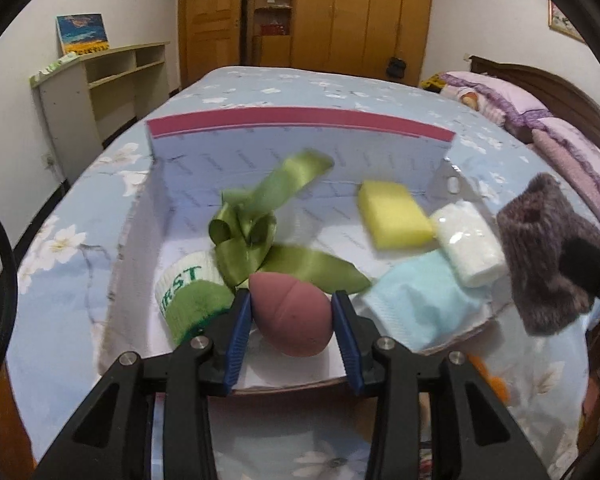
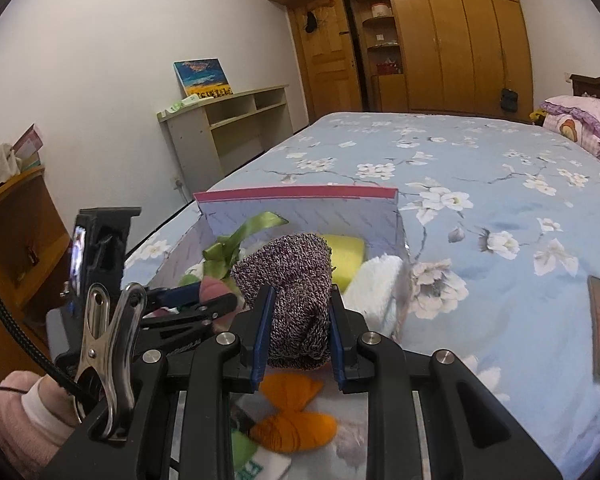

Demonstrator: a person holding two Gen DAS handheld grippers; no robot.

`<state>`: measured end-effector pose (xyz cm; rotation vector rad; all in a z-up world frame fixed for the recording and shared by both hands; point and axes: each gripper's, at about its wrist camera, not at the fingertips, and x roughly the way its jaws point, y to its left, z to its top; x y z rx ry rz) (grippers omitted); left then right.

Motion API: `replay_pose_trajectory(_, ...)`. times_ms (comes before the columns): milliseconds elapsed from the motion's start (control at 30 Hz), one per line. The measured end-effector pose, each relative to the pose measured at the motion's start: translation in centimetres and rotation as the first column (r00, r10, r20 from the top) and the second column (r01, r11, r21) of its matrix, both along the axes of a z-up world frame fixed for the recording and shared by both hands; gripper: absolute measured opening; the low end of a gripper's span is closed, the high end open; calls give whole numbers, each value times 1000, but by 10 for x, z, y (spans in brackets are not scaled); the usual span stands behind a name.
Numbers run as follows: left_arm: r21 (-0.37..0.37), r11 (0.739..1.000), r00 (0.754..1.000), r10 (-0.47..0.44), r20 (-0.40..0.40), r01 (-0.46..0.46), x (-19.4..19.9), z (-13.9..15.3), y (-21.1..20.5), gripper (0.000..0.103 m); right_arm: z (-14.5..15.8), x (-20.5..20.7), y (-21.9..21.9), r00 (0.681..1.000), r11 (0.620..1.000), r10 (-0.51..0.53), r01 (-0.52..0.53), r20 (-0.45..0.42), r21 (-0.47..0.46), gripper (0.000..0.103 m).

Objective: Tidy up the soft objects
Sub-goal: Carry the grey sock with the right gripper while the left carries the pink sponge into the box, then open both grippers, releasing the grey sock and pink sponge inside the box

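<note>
Mauve foam fills my left gripper (image 1: 292, 312): the egg-shaped makeup sponge (image 1: 290, 312) sits between the blue pads, jaws at a moderate width, pressing its flanks. I hold it low over the near part of the box (image 1: 300, 124), because that patch of floor looks free. The box lies on the bed (image 2: 480, 184) with its near side down, which gives both tools level access.

Inside, clock directions from the sponge in the left view:
- Green ribbon (image 1: 260, 224), 11 o'clock, loosely coiled.
- Green-and-white sock (image 1: 188, 296), 9 o'clock, against the left wall.
- Yellow sponge (image 1: 394, 216), 1 o'clock.
- White roll (image 1: 470, 244) and pale blue cloth (image 1: 420, 300), 2 to 3 o'clock, packed along the right edge.

My right gripper (image 2: 300, 324) is narrow, clamped on the purple knit piece (image 2: 296, 292), which hangs at the box's right corner, probably awaiting a gap. An orange fabric bundle (image 2: 296, 420) lies on the bed at 6 o'clock in the right view, not yet boxed.
</note>
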<state>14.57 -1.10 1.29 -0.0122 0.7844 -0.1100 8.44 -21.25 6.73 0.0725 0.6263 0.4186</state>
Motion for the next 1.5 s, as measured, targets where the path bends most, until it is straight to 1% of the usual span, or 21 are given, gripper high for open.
replay_pose_trajectory(200, -21, 1000, 1000, 2, -20, -2, 1, -2, 9, 43, -18, 27, 13, 1000, 1000, 5, -5, -26, -16, 26)
replay_pose_trajectory(300, -12, 1000, 1000, 0, -12, 0, 0, -2, 9, 43, -29, 37, 16, 999, 999, -6, 5, -42, -32, 26)
replay_pose_trajectory(433, -9, 1000, 1000, -2, -9, 2, 0, -2, 9, 44, -47, 48, 17, 996, 999, -13, 9, -84, -47, 26)
replay_pose_trajectory(533, -11, 1000, 1000, -2, -9, 2, -1, -2, 10, 44, -55, 52, 14, 994, 999, -17, 13, -108, -41, 26)
replay_pose_trajectory(667, -7, 1000, 1000, -1, -8, 1, -2, -3, 9, 46, -62, 55, 8, 992, 1000, -25, 23, -124, -18, 30)
replay_pose_trajectory(700, -13, 1000, 1000, 5, -10, -6, -2, -3, 10, 46, -63, 55, 8, 992, 1000, -25, 23, -125, -16, 30)
replay_pose_trajectory(800, -19, 1000, 1000, 14, -14, -14, -3, -2, 11, 47, -62, 54, 9, 993, 1000, -23, 21, -116, -24, 36)
replay_pose_trajectory(933, -5, 1000, 1000, 6, -1, -6, -8, 3, 9, 54, -60, 50, 11, 995, 999, -27, 24, -97, -38, 44)
replay_pose_trajectory(1033, -5, 1000, 1000, 9, 16, -9, -13, 7, 8, 56, -57, 48, 8, 995, 999, -32, 31, -90, -19, 53)
replay_pose_trajectory(1067, -8, 1000, 1000, 6, 20, -6, -15, 8, 9, 56, -56, 48, 7, 995, 999, -35, 34, -91, -9, 54)
replay_pose_trajectory(1167, -13, 1000, 1000, 2, 28, -2, -20, 12, 9, 58, -51, 46, 2, 996, 999, -37, 39, -85, 18, 54)
replay_pose_trajectory(1400, -51, 999, 999, -6, 42, 8, -37, 23, 11, 58, -35, 34, -3, 997, 998, -43, 46, -60, 38, 54)
replay_pose_trajectory(1500, -49, 998, 999, -25, 38, 27, -45, 26, 7, 58, -30, 26, -5, 997, 998, -40, 43, -58, 45, 54)
